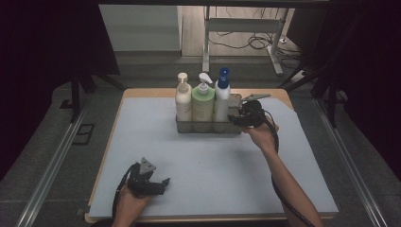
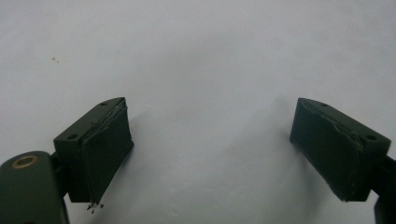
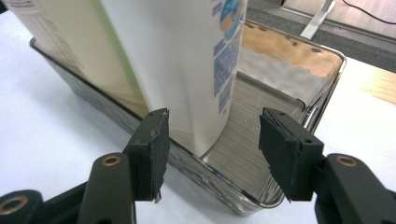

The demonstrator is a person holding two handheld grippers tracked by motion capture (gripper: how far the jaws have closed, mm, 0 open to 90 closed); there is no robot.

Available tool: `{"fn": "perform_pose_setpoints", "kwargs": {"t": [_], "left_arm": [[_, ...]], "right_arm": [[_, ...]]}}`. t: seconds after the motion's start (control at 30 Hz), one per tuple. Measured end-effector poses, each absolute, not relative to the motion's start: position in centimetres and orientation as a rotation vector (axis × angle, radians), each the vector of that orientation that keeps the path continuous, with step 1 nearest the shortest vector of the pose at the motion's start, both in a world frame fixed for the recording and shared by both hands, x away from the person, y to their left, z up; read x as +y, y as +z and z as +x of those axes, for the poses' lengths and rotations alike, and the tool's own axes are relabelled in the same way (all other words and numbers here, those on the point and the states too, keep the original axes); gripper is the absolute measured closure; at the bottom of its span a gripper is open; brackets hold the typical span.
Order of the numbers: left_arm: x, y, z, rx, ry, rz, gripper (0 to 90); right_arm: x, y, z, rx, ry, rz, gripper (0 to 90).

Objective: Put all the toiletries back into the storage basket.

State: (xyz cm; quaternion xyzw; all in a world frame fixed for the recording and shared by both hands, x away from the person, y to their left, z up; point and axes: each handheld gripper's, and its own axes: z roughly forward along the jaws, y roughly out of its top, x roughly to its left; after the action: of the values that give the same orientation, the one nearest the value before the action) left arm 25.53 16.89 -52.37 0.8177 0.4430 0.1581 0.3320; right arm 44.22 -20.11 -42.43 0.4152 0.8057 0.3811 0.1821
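White matting covers the table (image 1: 142,156), with wide bare room on its left half. At the far middle a metal tray (image 3: 322,88) holds three upright bottles, its right end empty. Right gripper (image 3: 212,135) is spread, its jaws straddling the tray's near wall at the white bottle (image 3: 187,60). Left gripper (image 2: 210,144) rests spread near the front edge

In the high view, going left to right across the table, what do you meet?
Left gripper → cream pump bottle → green pump bottle → white bottle with blue cap → right gripper, jaws open at the metal tray.
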Motion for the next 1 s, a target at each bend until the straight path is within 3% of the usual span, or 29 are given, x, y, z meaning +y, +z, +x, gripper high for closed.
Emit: {"fn": "perform_pose_setpoints", "kwargs": {"t": [1.0], "left_arm": [[16.9,-52.4,25.5,1.158,0.414,2.137,12.1]], "right_arm": [[-21.4,-41.7,39.3,2.346,1.108,1.059,37.2]]}}
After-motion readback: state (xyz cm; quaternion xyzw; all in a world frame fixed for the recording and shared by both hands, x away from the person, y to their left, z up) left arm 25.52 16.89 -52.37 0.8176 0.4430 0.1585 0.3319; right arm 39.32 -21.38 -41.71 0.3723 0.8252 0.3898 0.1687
